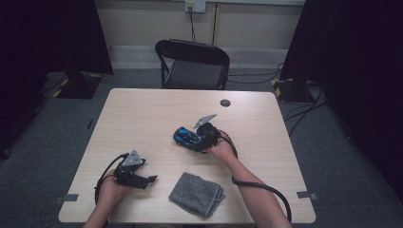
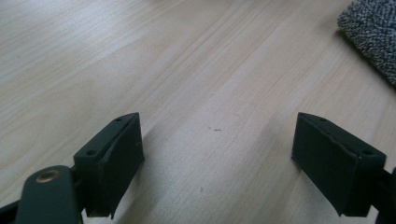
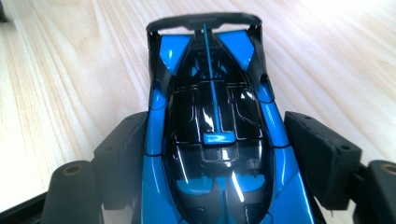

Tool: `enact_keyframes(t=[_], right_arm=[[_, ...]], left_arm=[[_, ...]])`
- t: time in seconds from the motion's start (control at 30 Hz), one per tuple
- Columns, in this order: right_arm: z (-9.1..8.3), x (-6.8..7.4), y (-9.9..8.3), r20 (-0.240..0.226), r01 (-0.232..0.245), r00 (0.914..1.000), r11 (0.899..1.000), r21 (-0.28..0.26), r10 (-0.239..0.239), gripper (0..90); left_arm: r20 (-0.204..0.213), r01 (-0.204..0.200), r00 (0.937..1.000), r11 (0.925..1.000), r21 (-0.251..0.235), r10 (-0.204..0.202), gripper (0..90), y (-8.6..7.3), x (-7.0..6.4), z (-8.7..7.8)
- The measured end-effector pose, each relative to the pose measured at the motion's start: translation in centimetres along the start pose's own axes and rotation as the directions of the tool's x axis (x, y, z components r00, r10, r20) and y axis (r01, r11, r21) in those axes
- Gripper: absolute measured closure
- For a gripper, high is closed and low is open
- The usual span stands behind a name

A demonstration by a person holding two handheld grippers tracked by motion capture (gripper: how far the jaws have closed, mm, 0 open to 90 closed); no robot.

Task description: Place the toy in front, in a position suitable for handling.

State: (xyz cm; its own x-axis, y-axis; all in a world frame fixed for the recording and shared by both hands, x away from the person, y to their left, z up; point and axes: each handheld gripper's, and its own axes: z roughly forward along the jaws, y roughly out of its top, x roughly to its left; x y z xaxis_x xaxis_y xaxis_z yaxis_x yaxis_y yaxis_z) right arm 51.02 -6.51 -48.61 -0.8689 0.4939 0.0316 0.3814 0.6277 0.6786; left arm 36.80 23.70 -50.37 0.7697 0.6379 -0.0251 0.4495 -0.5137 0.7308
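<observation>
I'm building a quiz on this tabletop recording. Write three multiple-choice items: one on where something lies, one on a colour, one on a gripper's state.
1. Where does the grey cloth lie on the table?
A. at the far edge by the chair
B. near the person's edge, between the two forearms
C. under the toy car

2. What colours is the toy car?
A. red and white
B. yellow and green
C. blue and black

3. How do the left gripper's jaws stand?
A. wide apart over bare wood
B. shut on the cloth
C. shut on the car

Answers: 1 B, the high view shows it at the near edge between the arms. 2 C, the right gripper view shows glossy blue and black bodywork. 3 A, the left gripper view shows bare tabletop between the jaws.
</observation>
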Motion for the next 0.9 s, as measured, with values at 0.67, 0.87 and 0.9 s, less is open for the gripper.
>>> enact_keyframes(t=[0.67, 0.87, 0.9], right_arm=[[-1.9, 0.8, -4.1, 0.122, -0.125, 0.984, 0.991, -0.043, 0.13, 23.9], [-2.6, 1.2, -4.4, 0.132, -0.095, 0.9854, 0.991, -0.098, 0.108, 15.0], [-2.8, 1.2, -4.4, 0.119, -0.095, 0.9873, 0.991, -0.097, 0.106, 15.0]], left_arm=[[-0.011, 0.008, 0.9999, 1.0, -0.003, -0.008, 16.0, 0.1, -0.1, 0.1], [-0.011, 0.006, 0.9999, 1.0, -0.002, -0.006, 15.5, 0.1, -0.1, 0.1], [-0.01, 0.006, 0.9999, 1.0, -0.001, -0.006, 15.4, 0.1, -0.1, 0.1]])
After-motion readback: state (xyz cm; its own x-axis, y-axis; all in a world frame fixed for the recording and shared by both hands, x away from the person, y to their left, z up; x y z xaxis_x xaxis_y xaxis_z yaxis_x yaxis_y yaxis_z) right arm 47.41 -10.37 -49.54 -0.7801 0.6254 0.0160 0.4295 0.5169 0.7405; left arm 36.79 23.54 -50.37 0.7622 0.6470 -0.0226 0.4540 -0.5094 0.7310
